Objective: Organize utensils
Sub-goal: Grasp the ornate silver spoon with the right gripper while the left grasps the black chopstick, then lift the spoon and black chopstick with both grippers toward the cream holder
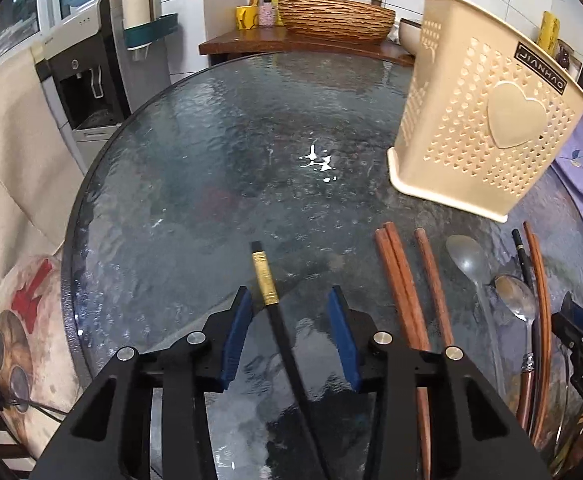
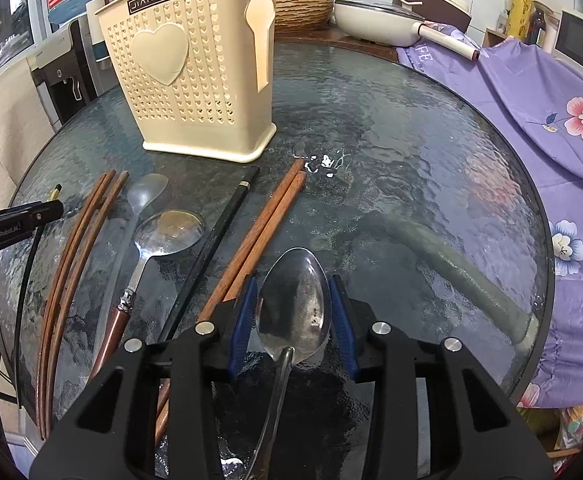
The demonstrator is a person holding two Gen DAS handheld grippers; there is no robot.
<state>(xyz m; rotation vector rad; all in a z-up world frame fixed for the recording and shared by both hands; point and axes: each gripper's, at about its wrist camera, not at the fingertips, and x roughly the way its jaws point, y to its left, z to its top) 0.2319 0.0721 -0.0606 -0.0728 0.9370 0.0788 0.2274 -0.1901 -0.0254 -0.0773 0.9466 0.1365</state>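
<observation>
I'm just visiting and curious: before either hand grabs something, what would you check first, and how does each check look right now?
1. Left gripper straddles the black gold-banded chopstick: ok, jaws wide apart, not touching it.
2. Right gripper straddles the steel spoon: ok, the bowl lies between the jaws.
3. Right jaws clamped on the spoon: cannot tell.
4. Beige holder stands upright on the glass table: ok.
5. Holder's inside free for utensils: cannot tell, its opening is out of sight.
6. Neighbouring wooden chopsticks clear of the right jaws: not ok, they run under the left finger.
</observation>
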